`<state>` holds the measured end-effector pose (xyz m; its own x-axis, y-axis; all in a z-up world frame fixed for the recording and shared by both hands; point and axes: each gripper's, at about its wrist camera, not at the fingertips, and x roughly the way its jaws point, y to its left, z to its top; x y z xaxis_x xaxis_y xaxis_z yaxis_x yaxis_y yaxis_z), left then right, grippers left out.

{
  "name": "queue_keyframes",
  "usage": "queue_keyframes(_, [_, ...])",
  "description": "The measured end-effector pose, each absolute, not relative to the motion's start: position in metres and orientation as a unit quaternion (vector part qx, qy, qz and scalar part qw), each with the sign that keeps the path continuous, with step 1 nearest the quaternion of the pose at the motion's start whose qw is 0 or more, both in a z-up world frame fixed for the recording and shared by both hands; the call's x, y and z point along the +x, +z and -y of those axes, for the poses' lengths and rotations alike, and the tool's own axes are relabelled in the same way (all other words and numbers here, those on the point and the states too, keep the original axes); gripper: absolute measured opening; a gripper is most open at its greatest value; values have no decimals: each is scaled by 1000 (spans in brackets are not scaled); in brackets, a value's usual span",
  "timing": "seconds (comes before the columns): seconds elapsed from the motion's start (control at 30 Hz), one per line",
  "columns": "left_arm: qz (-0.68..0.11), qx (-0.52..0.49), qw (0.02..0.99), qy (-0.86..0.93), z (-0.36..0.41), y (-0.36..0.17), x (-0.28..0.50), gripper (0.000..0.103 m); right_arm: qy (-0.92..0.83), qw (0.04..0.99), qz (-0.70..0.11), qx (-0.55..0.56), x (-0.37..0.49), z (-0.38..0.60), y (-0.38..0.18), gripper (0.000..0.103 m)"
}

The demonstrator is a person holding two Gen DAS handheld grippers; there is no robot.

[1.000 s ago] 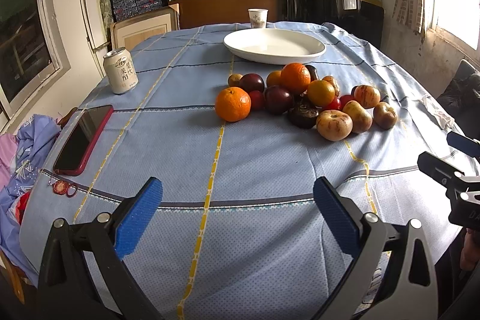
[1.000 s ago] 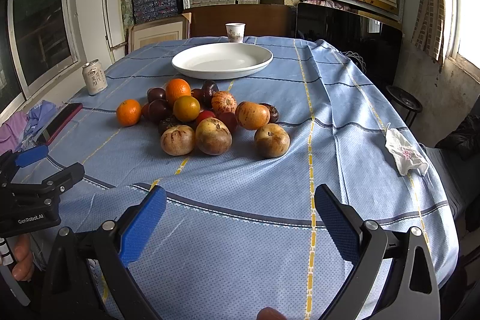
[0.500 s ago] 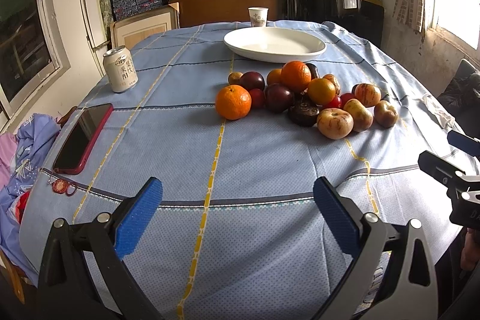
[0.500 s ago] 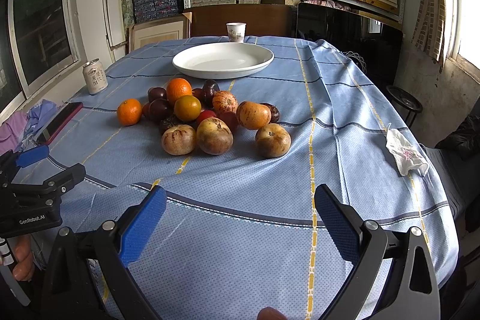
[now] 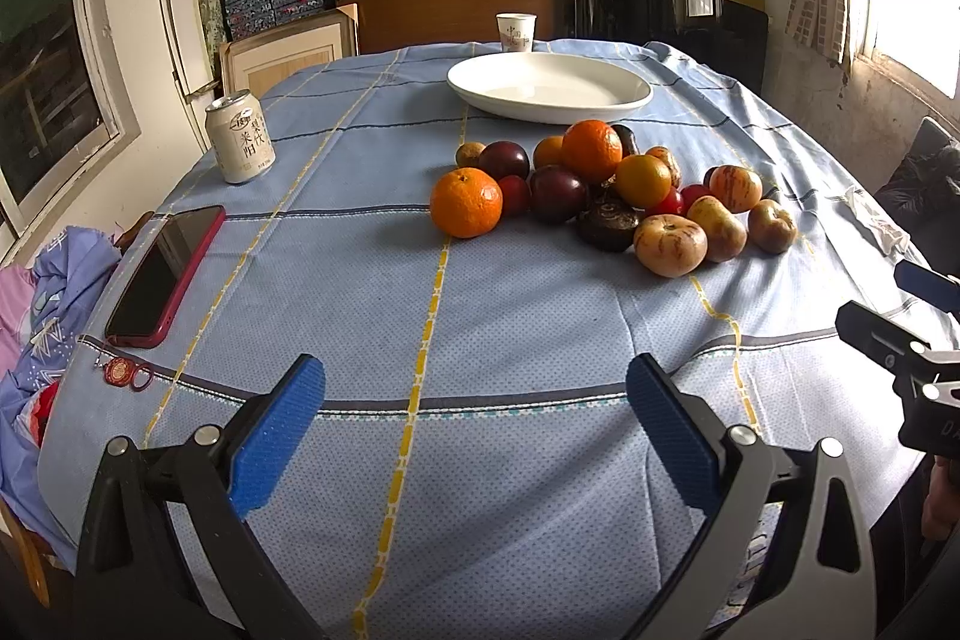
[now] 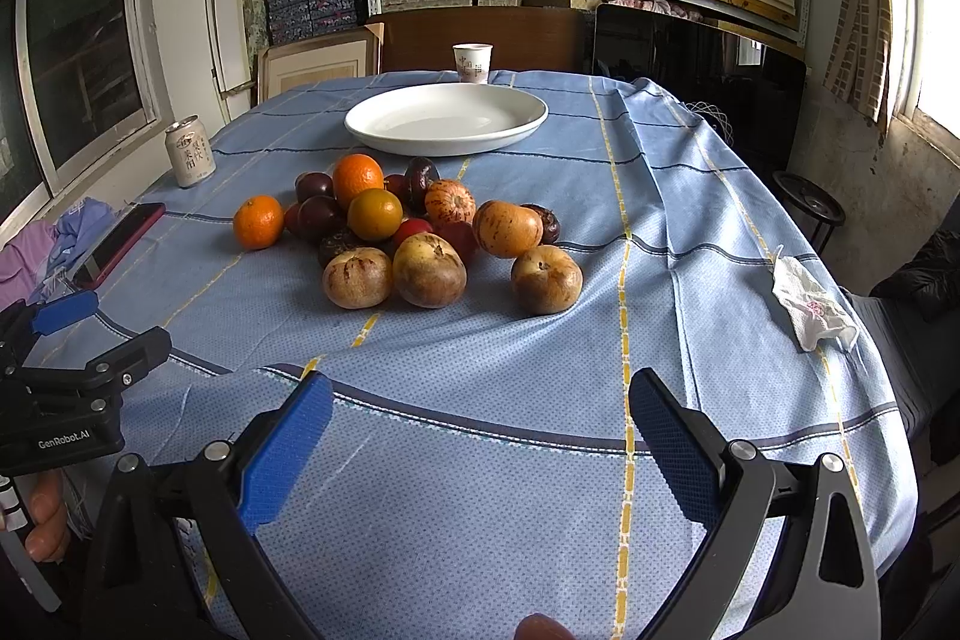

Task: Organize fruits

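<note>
Blue tablecloth (image 5: 360, 280): fruit pile (image 5: 606, 196) orange, purple, striped-tan; left gripper (image 5: 474, 430), right gripper (image 6: 480, 430) released, empty.

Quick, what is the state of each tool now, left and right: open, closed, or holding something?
Left tool: open, holding nothing, above the tablecloth.
Right tool: open, holding nothing, near the table edge.

One plate (image 5: 549, 87), one can (image 5: 239, 137), one cup (image 5: 515, 32)
</note>
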<state>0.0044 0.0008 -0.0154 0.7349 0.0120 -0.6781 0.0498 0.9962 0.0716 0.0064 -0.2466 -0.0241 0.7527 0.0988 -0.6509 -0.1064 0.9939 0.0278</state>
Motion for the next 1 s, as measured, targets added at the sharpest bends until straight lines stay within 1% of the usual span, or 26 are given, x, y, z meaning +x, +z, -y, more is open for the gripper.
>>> queue_keyframes(0.33, [-368,38,929,-15,-2,-21,3,99,63,936,-345,1,2,242,-26,100])
queue_keyframes(0.53, [-368,23,929,-33,-8,-22,5,99,110,941,-312,73,3,259,-19,99])
queue_keyframes(0.67, [-360,3,932,-47,-15,-23,9,99,133,939,-315,33,7,252,-20,100])
queue_keyframes(0.73, [-360,-9,931,-54,-20,-25,12,99,106,943,-315,5,10,251,-21,100])
queue_keyframes(0.8, [-366,-19,929,-61,-25,-27,18,99,85,939,-333,-11,20,255,-24,100])
queue_keyframes(0.87, [-370,-24,926,-72,-29,-28,25,99,72,931,-358,-3,34,265,-29,100])
queue_keyframes(0.93, [-366,-23,926,-83,-32,-24,31,99,74,923,-378,23,48,277,-32,97])
queue_keyframes(0.97, [-363,-19,928,-83,-33,-22,33,99,80,918,-387,32,56,282,-33,90])
queue_keyframes(1.0, [-362,-12,928,-83,-33,-20,37,99,81,915,-393,33,61,283,-35,86])
